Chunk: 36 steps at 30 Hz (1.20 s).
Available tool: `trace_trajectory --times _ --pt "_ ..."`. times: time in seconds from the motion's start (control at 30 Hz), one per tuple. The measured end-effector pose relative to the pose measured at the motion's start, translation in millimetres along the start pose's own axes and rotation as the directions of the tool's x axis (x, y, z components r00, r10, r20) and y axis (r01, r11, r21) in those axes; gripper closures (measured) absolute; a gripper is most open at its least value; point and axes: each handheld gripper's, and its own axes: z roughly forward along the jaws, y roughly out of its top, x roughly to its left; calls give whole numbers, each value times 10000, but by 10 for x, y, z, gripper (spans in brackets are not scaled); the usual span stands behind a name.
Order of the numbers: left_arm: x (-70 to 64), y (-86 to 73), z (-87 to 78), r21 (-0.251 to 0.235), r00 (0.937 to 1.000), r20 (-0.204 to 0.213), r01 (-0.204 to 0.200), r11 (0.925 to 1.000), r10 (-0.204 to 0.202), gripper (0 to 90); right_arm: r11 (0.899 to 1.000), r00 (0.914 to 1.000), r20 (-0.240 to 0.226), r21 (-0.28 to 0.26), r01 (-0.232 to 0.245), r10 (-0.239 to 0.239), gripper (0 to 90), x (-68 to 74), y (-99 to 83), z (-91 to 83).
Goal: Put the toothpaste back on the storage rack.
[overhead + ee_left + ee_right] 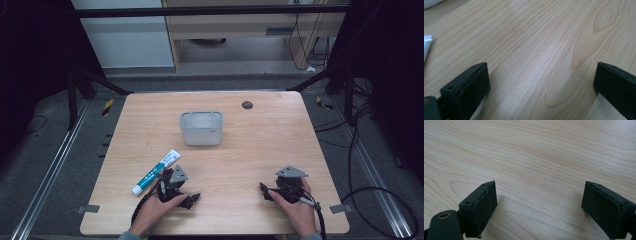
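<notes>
both grippers rest low near the table's (pixel 260 145) front edge, jaws spread and empty.
grey bin (pixel 201 128) sits mid-table toward the back edge; toothpaste tube (pixel 156 171) lies just beside the left gripper (pixel 188 199). better to square its jaws across the tube before closing; right gripper (pixel 264 189) waits.

A white toothpaste tube (pixel 156 172) with teal print lies flat on the table's near left, slanting from its cap at near left to its flat crimped end at far right.
</notes>
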Motion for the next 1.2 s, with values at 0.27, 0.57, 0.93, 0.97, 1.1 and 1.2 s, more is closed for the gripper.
trace_trajectory --times 0.27,0.57,0.93,0.97,1.1,1.2 --pt "154 252 -326 1047 9956 -817 -361 9939 448 24 10000 10000 -35 43 59 -59 119 -5 11 11" --pt "488 304 -545 3022 9913 -1311 319 9527 84 89 9999 9998 -143 73 153 -151 111 -12 18 20" --pt "866 326 -608 3995 9880 -1539 726 9139 -112 208 9997 9996 -95 58 250 -249 104 -10 18 28" --pt "904 312 -597 4107 9895 -1430 777 9085 -200 226 9997 9996 -95 57 251 -250 104 -10 18 28" --pt "971 311 -522 4204 9882 -1421 1120 9004 -566 334 9997 9996 -95 59 250 -250 104 -9 18 28" --pt "994 347 -430 4288 9887 -1319 1221 8951 -717 382 9997 9997 -137 67 215 -215 104 -5 17 24"
